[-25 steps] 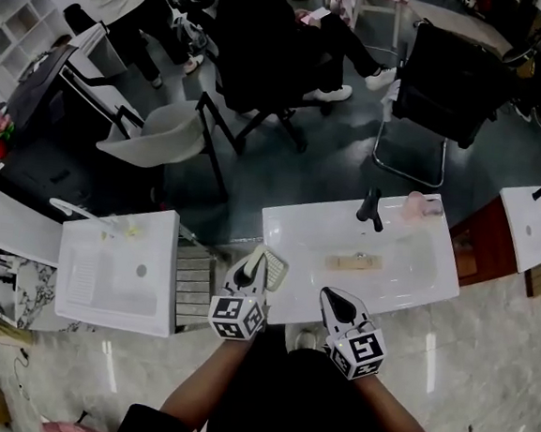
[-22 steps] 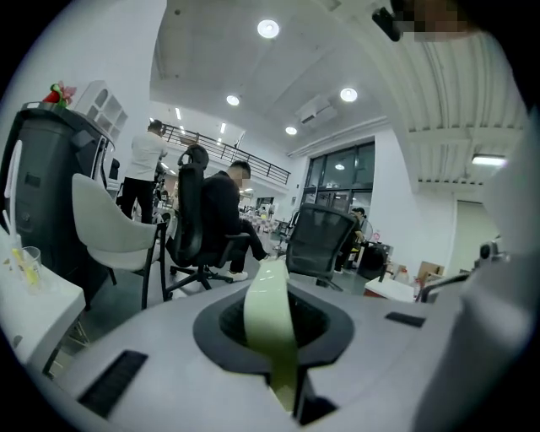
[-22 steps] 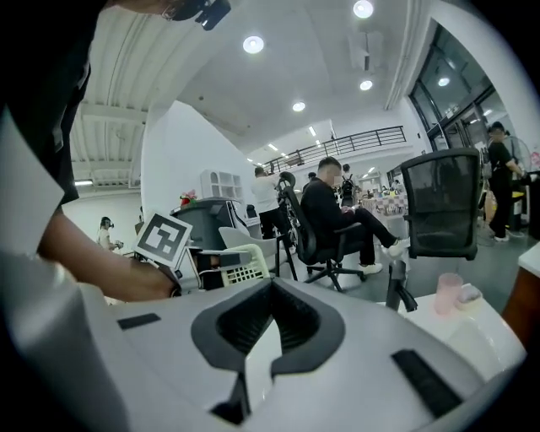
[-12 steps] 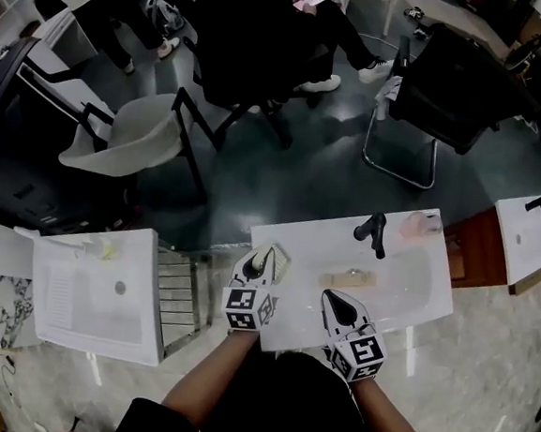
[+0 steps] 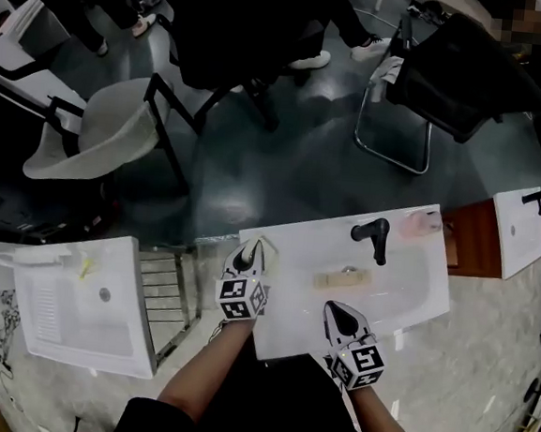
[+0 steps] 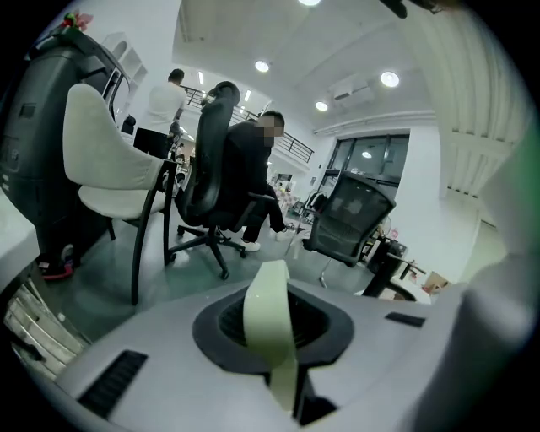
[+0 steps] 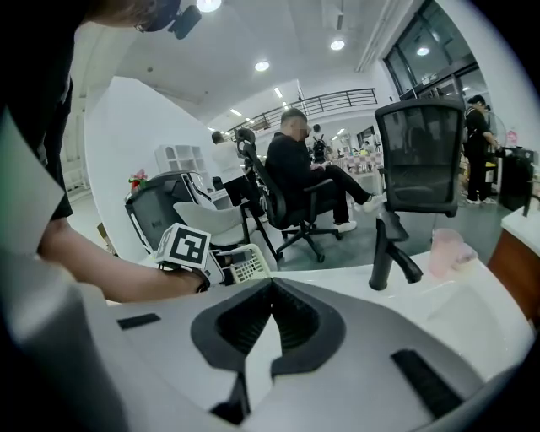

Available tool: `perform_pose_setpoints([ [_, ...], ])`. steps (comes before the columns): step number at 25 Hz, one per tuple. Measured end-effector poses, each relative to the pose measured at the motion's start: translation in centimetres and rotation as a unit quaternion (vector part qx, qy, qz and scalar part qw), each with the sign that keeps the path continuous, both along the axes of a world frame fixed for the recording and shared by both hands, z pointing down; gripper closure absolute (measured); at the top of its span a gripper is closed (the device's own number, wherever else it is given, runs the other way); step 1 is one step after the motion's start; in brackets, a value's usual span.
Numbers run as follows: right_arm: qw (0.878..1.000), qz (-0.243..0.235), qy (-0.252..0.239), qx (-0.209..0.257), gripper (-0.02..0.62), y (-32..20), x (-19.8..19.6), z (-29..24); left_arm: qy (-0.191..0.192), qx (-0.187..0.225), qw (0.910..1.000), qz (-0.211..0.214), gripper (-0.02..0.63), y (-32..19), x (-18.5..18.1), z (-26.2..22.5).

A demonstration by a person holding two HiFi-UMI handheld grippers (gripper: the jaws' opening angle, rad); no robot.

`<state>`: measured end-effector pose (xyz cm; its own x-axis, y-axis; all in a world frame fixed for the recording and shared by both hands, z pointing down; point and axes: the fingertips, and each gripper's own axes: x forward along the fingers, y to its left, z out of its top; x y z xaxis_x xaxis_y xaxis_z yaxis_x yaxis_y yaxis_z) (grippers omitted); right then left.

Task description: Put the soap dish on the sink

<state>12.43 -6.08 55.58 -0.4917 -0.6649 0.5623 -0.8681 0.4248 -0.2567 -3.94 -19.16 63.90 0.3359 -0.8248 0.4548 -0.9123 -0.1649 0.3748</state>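
Note:
The soap dish [image 6: 268, 325] is pale green with a slotted grid and stands edge-on between the jaws of my left gripper [image 6: 272, 291], which is shut on it. In the head view this gripper [image 5: 252, 247] hangs over the left back corner of the white sink [image 5: 284, 329], with the dish [image 5: 264, 249] at its tip. The right gripper view shows the dish [image 7: 245, 265] beside the marker cube. My right gripper [image 5: 338, 312] is over the sink's front rim, shut [image 7: 272, 288] and empty.
A black faucet [image 5: 374, 236] and a pink cup [image 5: 420, 223] stand at the sink's back, and a wooden piece [image 5: 342, 282] lies in the basin. More white sinks [image 5: 74, 306] [image 5: 519, 227] stand on both sides. Behind are a white chair [image 5: 108, 135], a black chair [image 5: 453, 66] and seated people.
My left gripper has carried the soap dish down and forward onto the sink's left back corner. The right gripper has sunk toward the front rim. The head view has shifted.

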Motion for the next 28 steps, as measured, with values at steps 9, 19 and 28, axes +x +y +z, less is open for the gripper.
perform_pose_setpoints([
  [9, 0.999, 0.03, 0.016, -0.02, 0.597, -0.7, 2.0, 1.7, 0.024, -0.029, 0.9989, -0.028, 0.575, -1.1, -1.3, 4.1],
  [19, 1.0, 0.006, 0.011, -0.019, 0.597, -0.7, 0.6, 2.0, 0.058, -0.032, 0.9933, -0.094, 0.569, 0.1, -3.3, 6.2],
  [28, 1.0, -0.028, 0.003, -0.011, 0.597, 0.4, -0.7, 1.8, 0.022, -0.058, 0.9906, -0.122, 0.48, 1.0, -4.8, 8.4],
])
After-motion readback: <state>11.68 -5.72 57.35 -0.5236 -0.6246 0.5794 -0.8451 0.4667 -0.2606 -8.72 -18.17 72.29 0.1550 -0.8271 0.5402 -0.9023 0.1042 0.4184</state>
